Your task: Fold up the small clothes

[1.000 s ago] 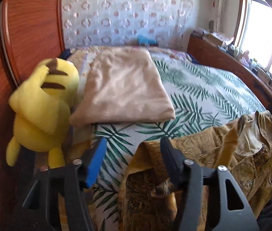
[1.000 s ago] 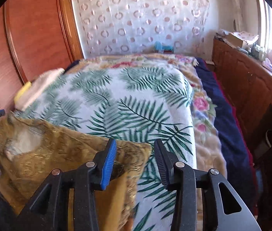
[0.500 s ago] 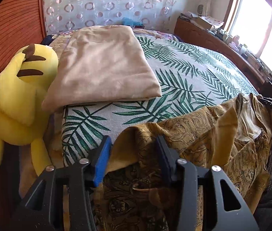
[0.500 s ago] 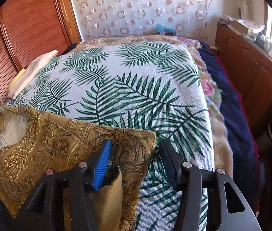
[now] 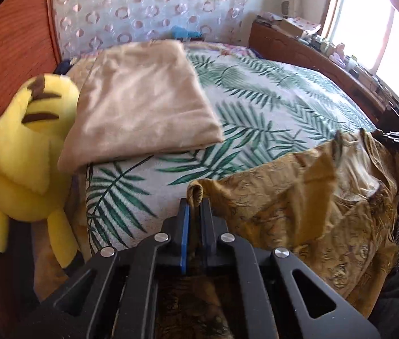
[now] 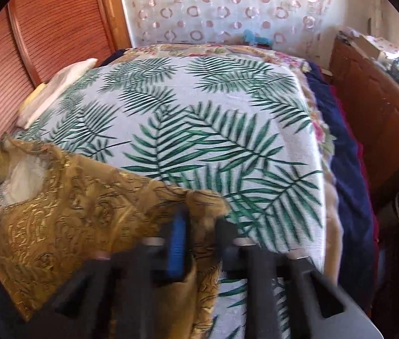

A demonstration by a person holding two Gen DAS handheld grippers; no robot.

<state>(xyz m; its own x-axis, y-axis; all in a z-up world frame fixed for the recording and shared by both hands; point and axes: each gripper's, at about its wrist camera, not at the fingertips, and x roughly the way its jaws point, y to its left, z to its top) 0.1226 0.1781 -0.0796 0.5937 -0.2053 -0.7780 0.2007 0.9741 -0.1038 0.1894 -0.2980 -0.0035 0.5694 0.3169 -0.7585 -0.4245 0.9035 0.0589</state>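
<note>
Palm-leaf bedspread (image 5: 270,107) is covering the bed. Gold patterned garment (image 5: 326,197) is lying across its near edge, long axis running along that edge, neckline toward the right-wrist view's left. Left gripper (image 5: 195,206) is pinching one corner, jaws nearly together. Right gripper (image 6: 199,226) is closing on the opposite corner, blurred.

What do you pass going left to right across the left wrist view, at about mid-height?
Wooden wardrobe → yellow plush toy → folded beige cloth → palm-leaf bedspread → gold patterned garment, one corner pinched in the left gripper low in the picture.
</note>
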